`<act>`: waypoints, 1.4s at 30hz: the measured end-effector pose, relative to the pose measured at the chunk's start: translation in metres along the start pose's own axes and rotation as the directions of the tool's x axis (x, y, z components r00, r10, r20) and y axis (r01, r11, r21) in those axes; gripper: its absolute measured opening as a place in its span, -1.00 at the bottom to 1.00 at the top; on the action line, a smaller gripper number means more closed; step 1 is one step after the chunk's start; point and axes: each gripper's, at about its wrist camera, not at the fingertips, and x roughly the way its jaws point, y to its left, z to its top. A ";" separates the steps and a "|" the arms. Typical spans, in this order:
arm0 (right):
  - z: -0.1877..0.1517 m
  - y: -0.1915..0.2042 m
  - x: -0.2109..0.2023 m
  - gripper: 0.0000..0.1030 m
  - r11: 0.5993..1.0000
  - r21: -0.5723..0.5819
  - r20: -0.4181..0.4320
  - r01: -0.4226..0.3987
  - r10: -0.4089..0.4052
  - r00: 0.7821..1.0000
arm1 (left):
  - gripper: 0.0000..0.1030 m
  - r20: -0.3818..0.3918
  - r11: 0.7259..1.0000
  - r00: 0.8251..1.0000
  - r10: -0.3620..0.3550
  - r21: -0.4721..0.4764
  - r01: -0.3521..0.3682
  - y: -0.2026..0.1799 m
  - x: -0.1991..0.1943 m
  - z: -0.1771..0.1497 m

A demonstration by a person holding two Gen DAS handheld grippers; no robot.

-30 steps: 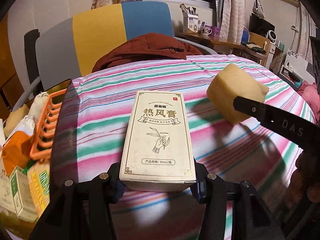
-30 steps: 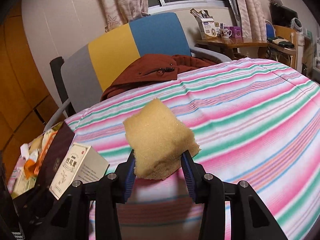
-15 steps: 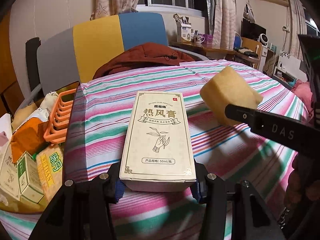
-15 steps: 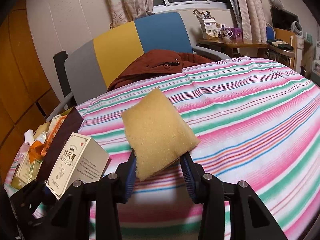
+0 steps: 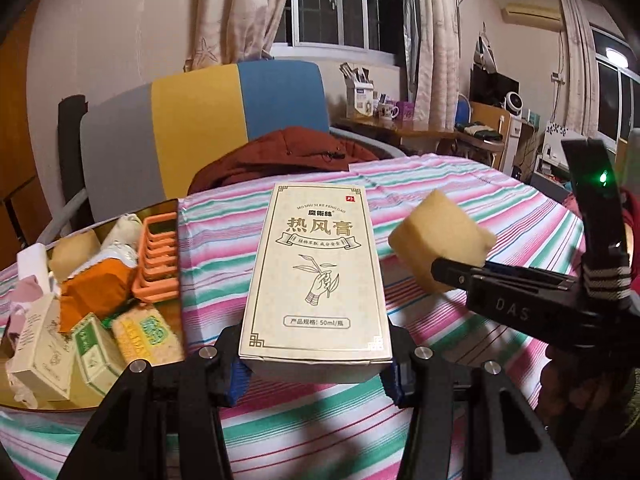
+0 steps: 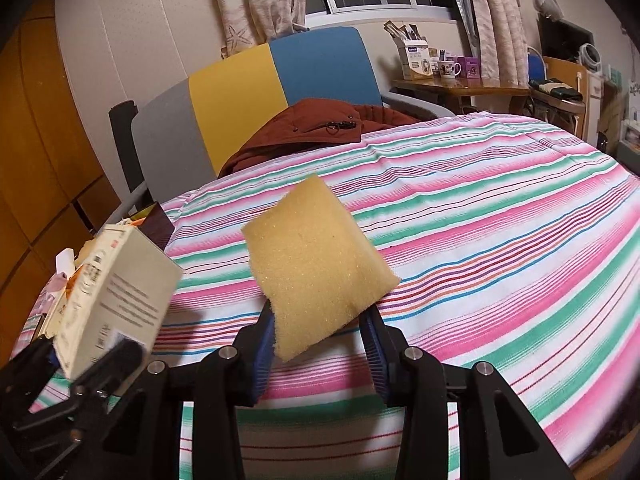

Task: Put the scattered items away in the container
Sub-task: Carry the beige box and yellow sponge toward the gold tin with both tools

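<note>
My left gripper (image 5: pixel 316 376) is shut on the lower end of a cream carton with Chinese print (image 5: pixel 316 268), held above the striped tablecloth (image 5: pixel 480 200). To its left stands the dark container (image 5: pixel 181 280), holding an orange rack (image 5: pixel 160 260), an orange packet (image 5: pixel 96 288) and several small boxes (image 5: pixel 96 352). My right gripper (image 6: pixel 320 356) grips a yellow sponge (image 6: pixel 316 264) and its jaws are closing tighter on it. In the left wrist view that sponge (image 5: pixel 440 236) hangs just right of the carton. The right wrist view shows the carton (image 6: pixel 116 292) at the lower left.
A chair with a grey, yellow and blue back (image 5: pixel 200 128) stands behind the table, with a rust-brown jacket (image 5: pixel 288 156) lying on it. A cluttered wooden desk (image 5: pixel 400 124) is at the far right. The container sits at the table's left edge.
Both grippers have carried their loads left toward the container, and the left one has risen. More of the container's inside shows now. The sponge sits closer to the carton.
</note>
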 end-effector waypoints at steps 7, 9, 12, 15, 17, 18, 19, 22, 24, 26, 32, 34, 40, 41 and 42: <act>0.000 0.010 -0.008 -0.21 1.000 -0.013 0.014 -0.014 0.014 1.000 | 0.01 0.024 0.999 0.999 0.036 -0.028 -0.035 0.019 -0.019 0.001; 0.001 0.014 -0.011 -0.22 1.000 -0.017 0.018 -0.023 0.024 1.000 | 0.01 0.027 0.998 0.998 0.049 -0.043 -0.048 0.026 -0.024 0.000; 0.002 0.021 -0.013 -0.22 0.999 -0.025 0.025 -0.041 0.042 0.999 | 0.01 0.028 0.996 0.997 0.072 -0.060 -0.070 0.038 -0.029 -0.001; 0.004 0.031 -0.015 -0.22 0.997 -0.029 0.027 -0.074 0.075 0.997 | 0.01 0.034 0.992 0.994 0.100 -0.076 -0.098 0.050 -0.036 -0.003; 0.006 0.040 -0.015 -0.22 0.995 -0.033 0.029 -0.098 0.099 0.995 | 0.01 0.046 0.989 0.991 0.125 -0.086 -0.121 0.059 -0.042 -0.003; 0.007 0.046 -0.016 -0.22 0.993 -0.043 0.031 -0.110 0.111 0.993 | 0.01 0.055 0.987 0.989 0.141 -0.091 -0.135 0.065 -0.046 -0.004; 0.009 0.053 -0.016 -0.22 0.991 -0.054 0.034 -0.123 0.125 0.992 | 0.01 0.061 0.984 0.987 0.152 -0.098 -0.145 0.071 -0.049 -0.004; 0.014 0.074 -0.015 -0.22 0.984 -0.083 0.038 -0.159 0.163 0.986 | 0.01 0.065 0.977 0.981 0.181 -0.126 -0.172 0.088 -0.057 -0.004; 0.016 0.087 -0.015 -0.22 0.978 -0.104 0.039 -0.180 0.185 0.982 | 0.01 0.066 0.971 0.977 0.205 -0.142 -0.194 0.100 -0.060 -0.005; 0.018 0.099 -0.015 -0.21 0.972 -0.122 0.037 -0.202 0.208 0.977 | 0.01 0.065 0.964 0.972 0.227 -0.159 -0.215 0.111 -0.063 -0.007; 0.019 0.134 -0.013 -0.22 0.947 -0.175 0.023 -0.269 0.277 0.961 | 0.01 0.038 0.944 0.961 0.275 -0.200 -0.263 0.143 -0.064 -0.019; 0.018 0.143 -0.012 -0.22 0.939 -0.188 0.017 -0.286 0.295 0.955 | 0.01 0.028 0.937 0.957 0.289 -0.211 -0.277 0.152 -0.062 -0.022; 0.016 0.167 -0.002 -0.22 0.913 -0.212 -0.021 -0.350 0.353 0.935 | 0.01 -0.005 0.923 0.949 0.317 -0.228 -0.309 0.173 -0.054 -0.028; 0.016 0.170 0.000 -0.22 0.909 -0.216 -0.028 -0.357 0.360 0.933 | 0.01 -0.010 0.920 0.947 0.322 -0.231 -0.316 0.176 -0.053 -0.029; 0.015 0.174 0.002 -0.22 0.904 -0.225 -0.034 -0.364 0.366 0.930 | 0.01 -0.015 0.918 0.945 0.326 -0.234 -0.320 0.180 -0.051 -0.030</act>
